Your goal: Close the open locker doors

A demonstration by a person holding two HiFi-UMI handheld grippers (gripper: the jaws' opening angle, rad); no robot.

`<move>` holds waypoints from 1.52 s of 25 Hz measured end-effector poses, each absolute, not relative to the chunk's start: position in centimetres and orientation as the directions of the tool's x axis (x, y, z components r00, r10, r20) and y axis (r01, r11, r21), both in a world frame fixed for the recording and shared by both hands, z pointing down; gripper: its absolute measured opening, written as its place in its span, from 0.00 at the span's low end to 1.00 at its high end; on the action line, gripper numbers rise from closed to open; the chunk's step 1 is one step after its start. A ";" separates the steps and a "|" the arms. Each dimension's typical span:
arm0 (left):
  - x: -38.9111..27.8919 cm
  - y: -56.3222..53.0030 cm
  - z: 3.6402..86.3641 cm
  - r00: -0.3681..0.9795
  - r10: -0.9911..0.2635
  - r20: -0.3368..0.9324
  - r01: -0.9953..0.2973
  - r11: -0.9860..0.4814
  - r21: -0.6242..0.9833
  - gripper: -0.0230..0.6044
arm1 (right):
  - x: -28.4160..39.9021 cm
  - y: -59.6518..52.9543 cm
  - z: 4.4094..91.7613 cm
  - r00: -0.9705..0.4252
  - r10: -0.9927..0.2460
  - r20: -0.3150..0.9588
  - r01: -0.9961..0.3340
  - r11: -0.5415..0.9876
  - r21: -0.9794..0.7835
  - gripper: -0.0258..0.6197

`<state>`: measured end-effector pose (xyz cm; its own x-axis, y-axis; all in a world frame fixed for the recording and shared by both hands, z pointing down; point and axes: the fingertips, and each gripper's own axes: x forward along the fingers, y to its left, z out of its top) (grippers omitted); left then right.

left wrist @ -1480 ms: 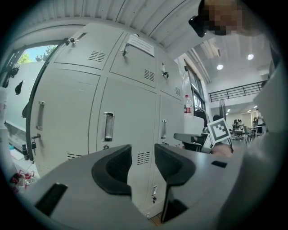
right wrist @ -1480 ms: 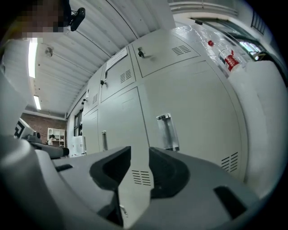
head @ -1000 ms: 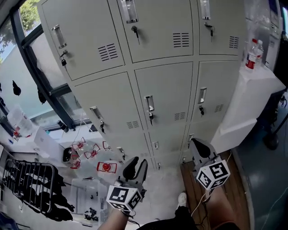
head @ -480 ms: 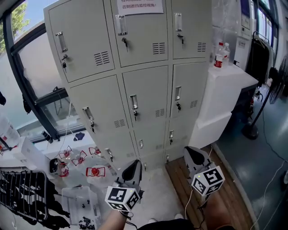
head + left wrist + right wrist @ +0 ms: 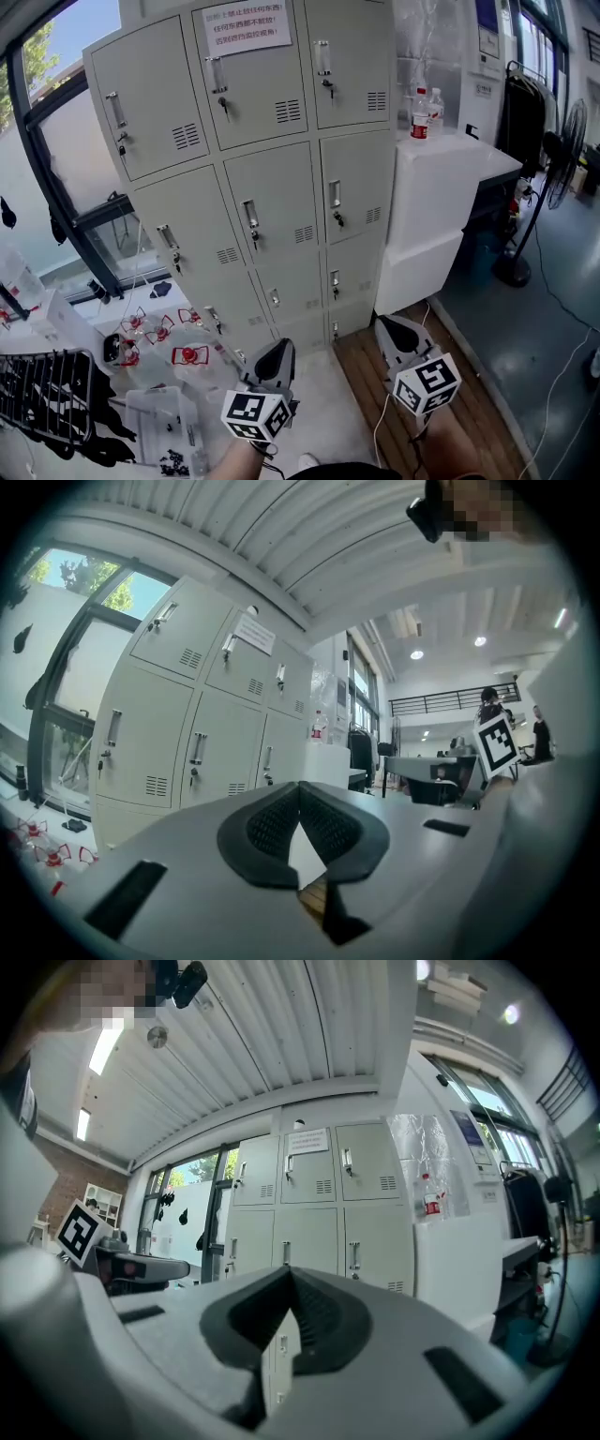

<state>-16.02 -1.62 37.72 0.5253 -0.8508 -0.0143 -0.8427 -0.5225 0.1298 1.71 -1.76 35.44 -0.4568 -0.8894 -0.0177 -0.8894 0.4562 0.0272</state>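
A bank of grey lockers (image 5: 272, 197) stands ahead, three columns wide, and every door I can see lies flush and closed. A paper notice (image 5: 246, 26) is stuck on the top middle door. My left gripper (image 5: 277, 354) hangs low in front of the bottom row, shut with nothing between its pads. My right gripper (image 5: 392, 330) is beside it over the wooden floor strip, also shut and empty. The lockers (image 5: 206, 724) show beyond the closed left gripper (image 5: 300, 787) in the left gripper view. They also show as lockers (image 5: 319, 1213) behind the right gripper (image 5: 288, 1271) in the right gripper view.
A white cabinet (image 5: 441, 206) with drink bottles (image 5: 421, 117) on top adjoins the lockers' right side. A standing fan (image 5: 553, 159) is farther right. On the floor at left lie red-rimmed parts (image 5: 187, 354), a clear plastic box (image 5: 159, 412) and a black wire rack (image 5: 47, 394).
The left gripper's jaws have closed from partly apart. The head view has lifted and drawn back, so the lockers appear smaller and the notice has come into view.
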 end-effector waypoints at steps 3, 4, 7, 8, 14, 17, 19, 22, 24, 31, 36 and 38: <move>-13.4 0.8 36.9 0.501 -0.865 -0.023 -0.860 -0.501 0.095 0.04 | 4.0 0.0 35.4 -0.483 -0.875 -0.022 -0.876 0.482 0.019 0.04; -12.7 1.5 36.7 0.491 -0.871 -0.024 -0.867 -0.491 0.088 0.04 | 4.6 0.6 35.4 -0.494 -0.869 -0.023 -0.870 0.493 0.015 0.04; -11.0 3.8 36.6 0.460 -0.888 -0.021 -0.885 -0.460 0.073 0.04 | 6.2 2.2 35.5 -0.526 -0.850 -0.027 -0.851 0.526 0.008 0.04; -10.5 4.5 36.6 0.449 -0.894 -0.020 -0.891 -0.449 0.068 0.04 | 6.6 2.6 35.6 -0.536 -0.844 -0.029 -0.844 0.536 0.004 0.04; -9.0 8.0 37.8 0.380 -0.925 0.002 -0.923 -0.379 0.063 0.04 | 7.9 4.6 36.5 -0.592 -0.806 -0.035 -0.806 0.592 -0.012 0.04; -8.3 9.5 38.5 0.363 -0.932 0.008 -0.930 -0.362 0.062 0.04 | 8.5 5.6 37.2 -0.606 -0.794 -0.037 -0.794 0.607 -0.020 0.04; -7.8 10.2 38.7 0.357 -0.934 0.007 -0.933 -0.356 0.060 0.04 | 9.0 6.2 37.5 -0.611 -0.791 -0.038 -0.791 0.612 -0.024 0.04; -7.0 11.1 38.6 0.356 -0.935 0.000 -0.933 -0.355 0.057 0.04 | 9.8 7.2 37.7 -0.611 -0.791 -0.044 -0.791 0.612 -0.025 0.04; -6.4 11.6 38.6 0.360 -0.933 -0.006 -0.931 -0.360 0.057 0.04 | 10.4 7.9 37.6 -0.608 -0.792 -0.047 -0.792 0.610 -0.022 0.04; -4.5 12.4 38.1 0.382 -0.924 -0.019 -0.922 -0.382 0.061 0.04 | 12.1 9.4 37.5 -0.589 -0.806 -0.049 -0.807 0.591 -0.021 0.04; -4.2 12.6 37.9 0.393 -0.919 -0.021 -0.917 -0.394 0.059 0.04 | 12.5 9.8 37.2 -0.579 -0.813 -0.060 -0.813 0.581 -0.023 0.04; -4.4 12.6 37.8 0.393 -0.919 -0.024 -0.917 -0.394 0.058 0.04 | 12.4 9.9 37.1 -0.578 -0.813 -0.063 -0.814 0.581 -0.023 0.04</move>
